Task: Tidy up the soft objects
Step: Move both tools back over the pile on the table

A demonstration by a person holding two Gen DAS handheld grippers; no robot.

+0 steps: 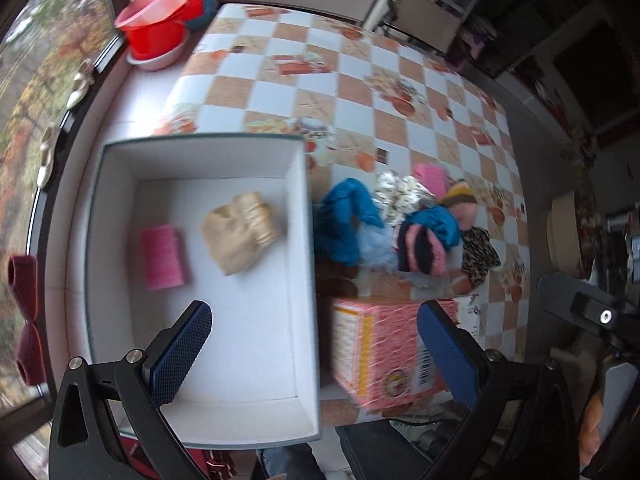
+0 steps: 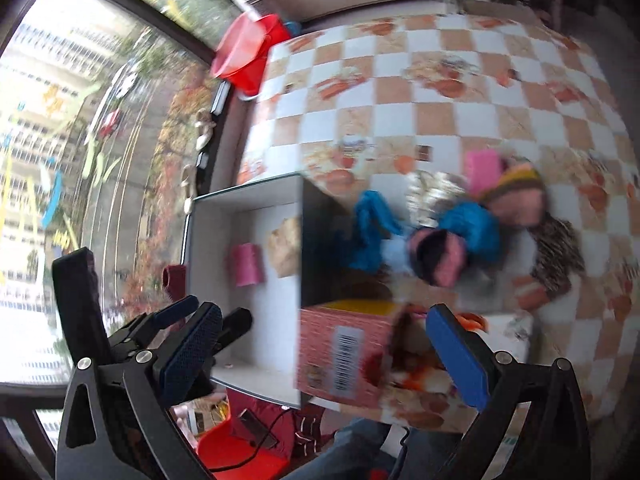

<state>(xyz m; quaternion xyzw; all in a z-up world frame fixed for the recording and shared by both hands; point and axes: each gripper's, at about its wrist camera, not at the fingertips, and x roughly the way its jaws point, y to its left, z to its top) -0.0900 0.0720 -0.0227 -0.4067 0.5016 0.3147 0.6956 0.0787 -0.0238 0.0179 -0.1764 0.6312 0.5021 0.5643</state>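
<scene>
Both your grippers, left (image 1: 314, 354) and right (image 2: 334, 354), gape wide and empty; two folded pieces lie in the white box (image 1: 306, 264), and the clothes pile (image 1: 404, 224) waits beside it for sorting.

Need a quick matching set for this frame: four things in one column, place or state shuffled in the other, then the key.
Things:
1. pink folded cloth
2. pink printed carton
3. red basins
4. left gripper

Place or state:
A. on the sill by the window, stacked
B. inside the white box, beside the beige cloth
C. open, nothing between the pads
D. on the checkered table, just outside the white box

Pairs: 1-B, 2-D, 3-A, 4-C
</scene>
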